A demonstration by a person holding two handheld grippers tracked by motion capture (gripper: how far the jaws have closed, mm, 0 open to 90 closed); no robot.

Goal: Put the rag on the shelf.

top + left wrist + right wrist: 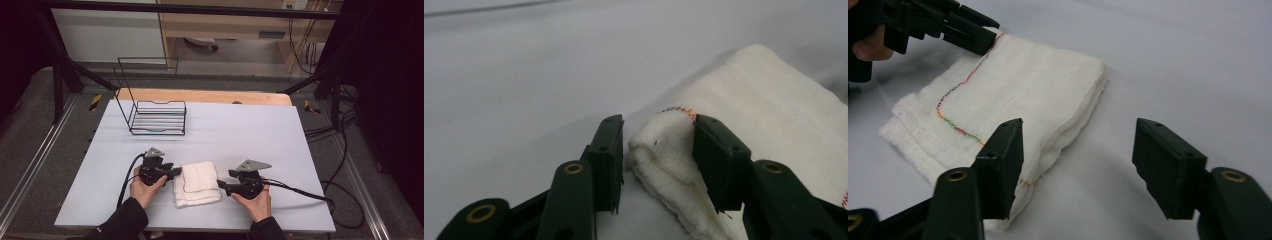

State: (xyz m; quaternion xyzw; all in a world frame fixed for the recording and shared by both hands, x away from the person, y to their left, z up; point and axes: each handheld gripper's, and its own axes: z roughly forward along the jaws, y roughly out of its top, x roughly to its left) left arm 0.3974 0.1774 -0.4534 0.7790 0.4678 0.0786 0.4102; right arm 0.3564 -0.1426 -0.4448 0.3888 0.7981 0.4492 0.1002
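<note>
folded white cloth with multicoloured stitching (197, 183) sits on the pale grey counter (250, 130). left gripper (658, 150) jaws straddle its corner (not clamped), right gripper (1078, 165) jaws wide open beside it.

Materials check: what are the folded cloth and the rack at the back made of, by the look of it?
Folded cloth: soft woven fabric, likely cotton, off-white and matte; the weave shows, the edges are fuzzy and layered, and a multicoloured stitched line runs across it.

Rack: thin bent wire, probably metal with a black coating; slim dark rods form an open frame you can see through.
</note>
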